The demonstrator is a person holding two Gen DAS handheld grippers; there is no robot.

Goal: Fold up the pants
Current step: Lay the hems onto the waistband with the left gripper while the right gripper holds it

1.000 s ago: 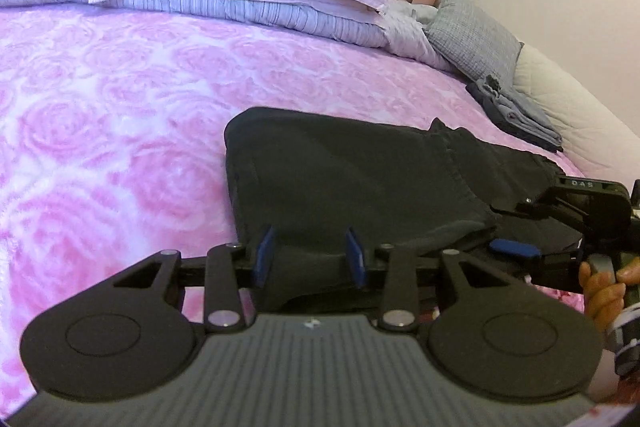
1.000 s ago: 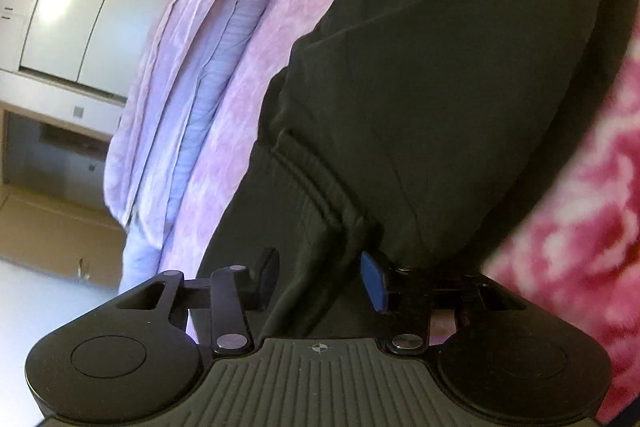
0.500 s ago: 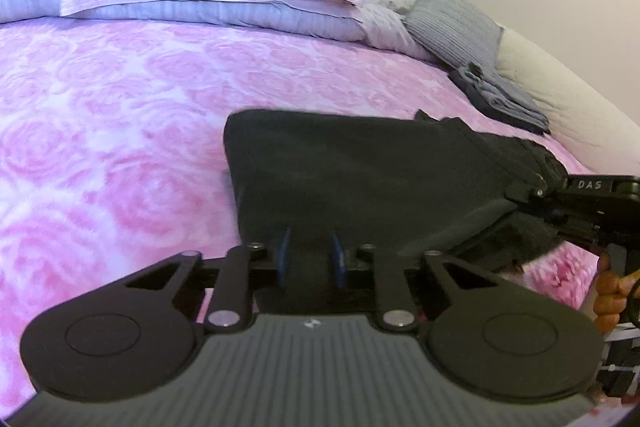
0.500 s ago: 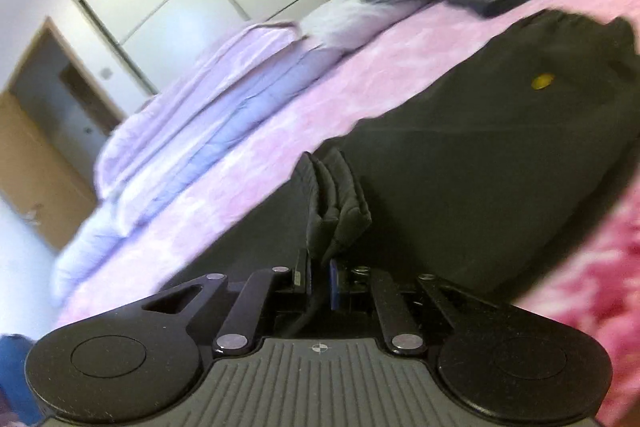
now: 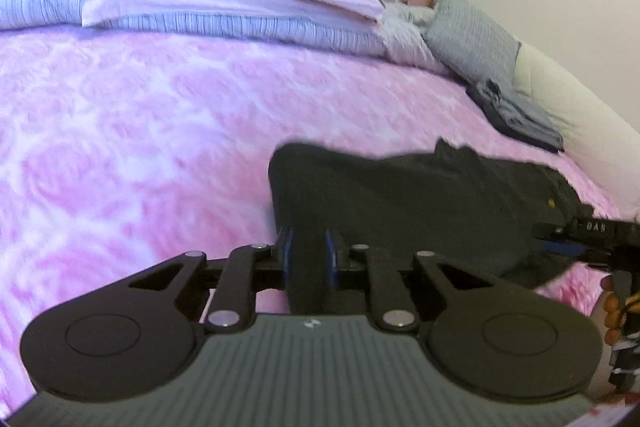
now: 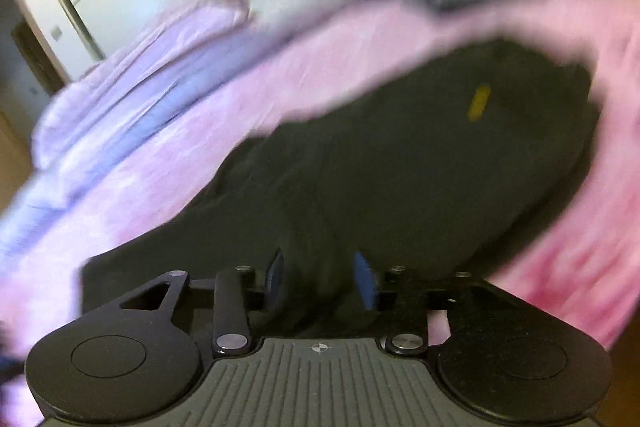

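Pants (image 5: 420, 195), soft dark cloth, pinched in left gripper (image 5: 308, 251); right gripper (image 6: 320, 277) opening around cloth.

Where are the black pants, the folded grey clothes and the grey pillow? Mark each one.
black pants (image 5: 420, 195): left wrist view, flat middle of the dark fabric.
folded grey clothes (image 5: 516, 113): left wrist view, top of the small stack.
grey pillow (image 5: 472, 39): left wrist view, centre of its ribbed face.

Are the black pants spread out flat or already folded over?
Folded: the black pants lie as a compact doubled block on the pink bedspread, no legs trailing.
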